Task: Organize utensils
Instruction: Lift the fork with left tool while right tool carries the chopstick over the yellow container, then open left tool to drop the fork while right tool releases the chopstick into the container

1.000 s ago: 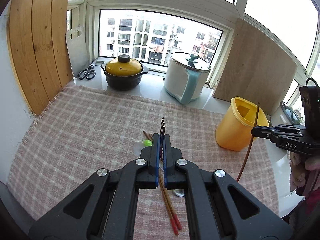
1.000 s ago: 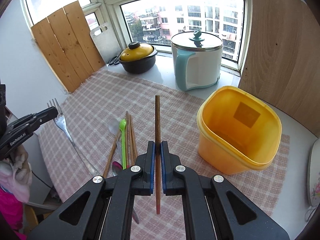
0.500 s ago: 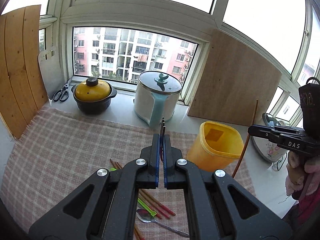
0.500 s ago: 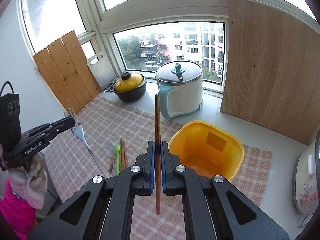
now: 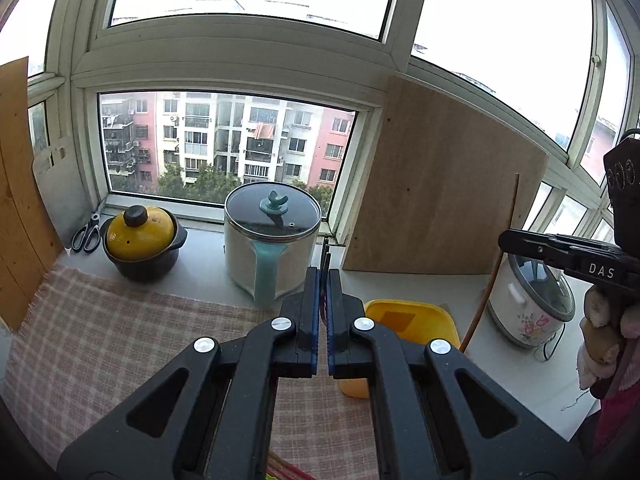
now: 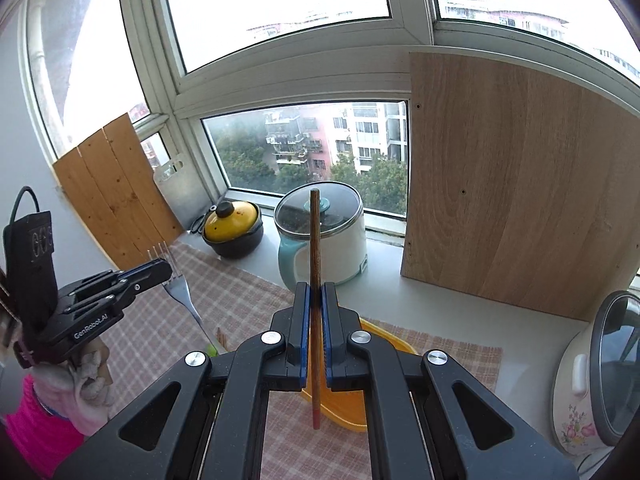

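I am holding the right gripper (image 6: 315,312) clenched on a single wooden chopstick (image 6: 314,248); its long axis is standing near upright between the blue pads, blunt end up, red-tipped end hanging below the jaws. The yellow plastic holder (image 6: 384,344) is lying directly beneath and just ahead of that tip, near the right edge of the checked cloth (image 6: 248,292), so I judge the coming move turns on keeping the stick vertical over the open mouth.

I am keeping the left gripper (image 5: 323,300) clamped on a steel fork (image 6: 176,284), tines up, handle slanting down toward the cloth. In the left wrist view the holder (image 5: 412,314) is sitting to the right of these jaws; the right hand looks nearer to it.

Holder: smooth, rounded-square tub with thin walls. Chopstick: slim, dark, matte wood. Fork: polished and slippery, in my judgement. More chopsticks (image 6: 221,338) are waiting on the woven cloth.
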